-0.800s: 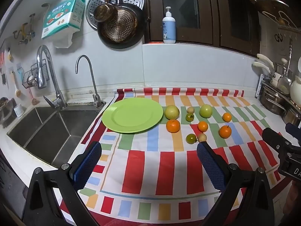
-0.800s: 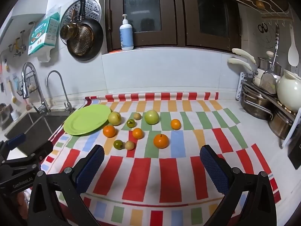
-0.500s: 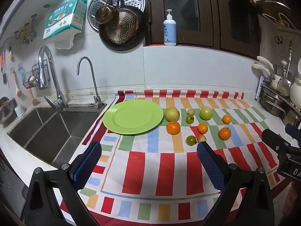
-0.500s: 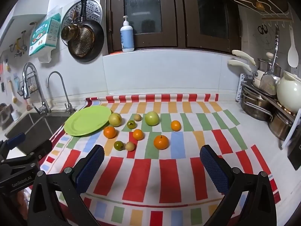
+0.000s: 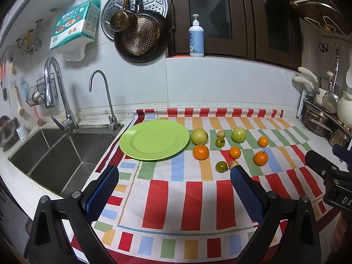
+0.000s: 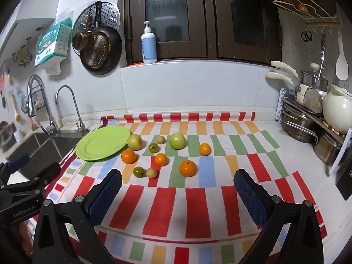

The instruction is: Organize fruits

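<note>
From my left wrist view, my left gripper hangs over the striped red, white and pastel cloth on the worktop, its blue-padded fingers spread wide with nothing between them. Ahead lies the round lime-green plate, bare, just beside the steel sink. The fruits sit to its right on the cloth: a pale yellow-green round fruit touching the plate's rim, a large orange mandarin just in front of it, and smaller green and orange fruits further right.

From my right wrist view, my right gripper is likewise wide open and empty. The stemmed orange mandarin lies nearest it, with a small dark green fruit and a small tan fruit touching each other to the left.

I judge that nothing is sorted yet: this is the approach. Next I would need to lower one gripper around a single fruit, clear of its neighbours.
</note>
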`<state>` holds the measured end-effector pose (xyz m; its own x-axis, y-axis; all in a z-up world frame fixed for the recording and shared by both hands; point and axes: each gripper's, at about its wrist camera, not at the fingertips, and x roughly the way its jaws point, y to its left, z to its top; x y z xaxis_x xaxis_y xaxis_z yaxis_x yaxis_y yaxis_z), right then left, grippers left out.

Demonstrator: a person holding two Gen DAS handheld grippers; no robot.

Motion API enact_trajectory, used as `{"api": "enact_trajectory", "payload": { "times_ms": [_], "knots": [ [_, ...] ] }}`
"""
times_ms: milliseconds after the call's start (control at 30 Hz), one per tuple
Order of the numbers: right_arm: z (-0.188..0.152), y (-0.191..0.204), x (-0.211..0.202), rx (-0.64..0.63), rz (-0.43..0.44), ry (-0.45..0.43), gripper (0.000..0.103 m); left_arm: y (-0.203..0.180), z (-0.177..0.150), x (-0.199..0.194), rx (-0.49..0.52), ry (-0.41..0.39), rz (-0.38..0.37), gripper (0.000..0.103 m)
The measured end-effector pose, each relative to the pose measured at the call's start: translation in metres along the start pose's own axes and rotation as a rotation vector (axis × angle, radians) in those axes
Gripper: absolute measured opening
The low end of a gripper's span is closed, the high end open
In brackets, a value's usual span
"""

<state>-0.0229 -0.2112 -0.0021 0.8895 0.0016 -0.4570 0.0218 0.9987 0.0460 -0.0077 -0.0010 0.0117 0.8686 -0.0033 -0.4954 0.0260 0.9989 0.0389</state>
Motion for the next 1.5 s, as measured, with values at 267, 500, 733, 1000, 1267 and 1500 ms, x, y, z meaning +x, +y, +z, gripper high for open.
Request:
{"api": "enact_trajectory", "payload": {
  "times_ms": [267,500,733,1000,1267,1500],
  "knots": [
    [0.0010,-0.0006,-0.0006,0.000,0.002,0.000,0.103,-0.0007,0.0025,-0.0015,0.006,-0.010,-0.003,0.103],
    [0.0027,-0.0024,-0.0020,0.003,0.006,-0.004,0.103,-0.0009,0.0011,-0.0024,0.004,-0.019,-0.005,0.103],
    [0.0041,-0.0032,-0.0030,0.005,0.007,-0.008,0.103,0.0002,0.0010,-0.0033,-0.001,-0.021,-0.008,0.103],
    [0.0027,-0.0029,-0.0032,0.004,0.006,-0.009,0.103,-0.0017,0.0012,-0.0038,0.009,-0.030,0.005,0.103],
    [0.0047,-0.0039,-0.0037,0.002,0.008,-0.011,0.103,-0.0023,0.0011,-0.0040,0.010,-0.033,0.007,0.103],
    [0.0038,-0.0034,-0.0037,0.002,0.006,-0.011,0.103,-0.0038,0.0003,-0.0028,0.010,-0.031,0.000,0.103]
  ]
}}
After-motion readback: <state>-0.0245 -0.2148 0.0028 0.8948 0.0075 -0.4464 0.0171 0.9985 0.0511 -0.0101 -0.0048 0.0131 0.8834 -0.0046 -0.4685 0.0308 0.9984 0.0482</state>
